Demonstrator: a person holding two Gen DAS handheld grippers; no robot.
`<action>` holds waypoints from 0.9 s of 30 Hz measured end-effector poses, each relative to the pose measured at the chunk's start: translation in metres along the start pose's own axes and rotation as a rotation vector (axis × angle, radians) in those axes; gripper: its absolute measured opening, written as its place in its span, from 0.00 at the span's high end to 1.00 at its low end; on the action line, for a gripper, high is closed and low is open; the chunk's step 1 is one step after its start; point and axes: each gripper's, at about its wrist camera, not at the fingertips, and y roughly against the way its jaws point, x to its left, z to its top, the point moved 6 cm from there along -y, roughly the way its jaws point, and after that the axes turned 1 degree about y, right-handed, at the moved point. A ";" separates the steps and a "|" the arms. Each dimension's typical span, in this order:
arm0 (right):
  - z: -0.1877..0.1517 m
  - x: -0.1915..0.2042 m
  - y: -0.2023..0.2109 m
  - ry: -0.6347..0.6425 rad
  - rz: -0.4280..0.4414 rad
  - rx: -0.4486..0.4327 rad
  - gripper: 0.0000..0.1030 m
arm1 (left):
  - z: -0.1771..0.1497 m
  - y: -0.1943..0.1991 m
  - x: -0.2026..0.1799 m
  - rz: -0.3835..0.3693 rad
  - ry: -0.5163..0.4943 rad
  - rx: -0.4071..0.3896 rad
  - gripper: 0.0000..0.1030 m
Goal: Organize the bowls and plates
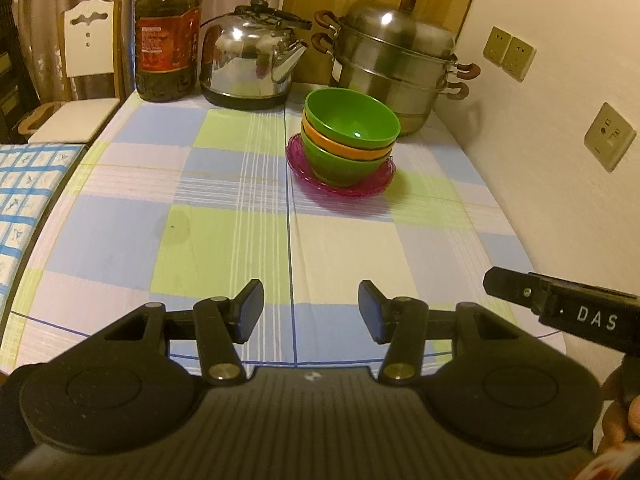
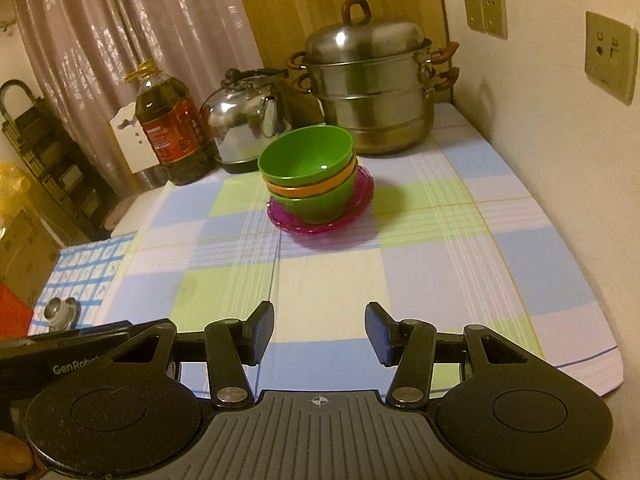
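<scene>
Checked cloth in blue, green and white covered the tabletop (image 1: 224, 216), which stood against a pale wall. At its far edge, from one o'clock round to eleven in the left wrist view, stood a stacked stainless-steel steamer pot (image 1: 396, 68), a shiny steel kettle (image 1: 252, 64) and a large plastic bottle of dark oil (image 1: 168, 40).

Just in front of the pot, toward one o'clock, the task's things were already gathered: a nested stack of three plastic bowls (image 1: 350, 136), green over orange over green, sat on translucent magenta plastic plates (image 1: 340, 186). The stack leaned slightly and sat off-centre on the plates.

Both claws hung well apart from it over the near tabletop. The left claw (image 1: 310, 312) was spread with nothing between its pads, and so was the right claw (image 2: 319, 334), seen at four o'clock in the left view.

The sorting looked essentially done. If the lean needed correcting, a careful worker would steady the plate rim with one claw and nudge the top bowl level with the other, pressing gently, since light plastic would slide or tip easily.
</scene>
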 end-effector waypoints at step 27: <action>-0.027 0.010 0.011 0.055 0.006 0.027 0.51 | -0.016 0.016 -0.017 0.002 -0.083 -0.005 0.49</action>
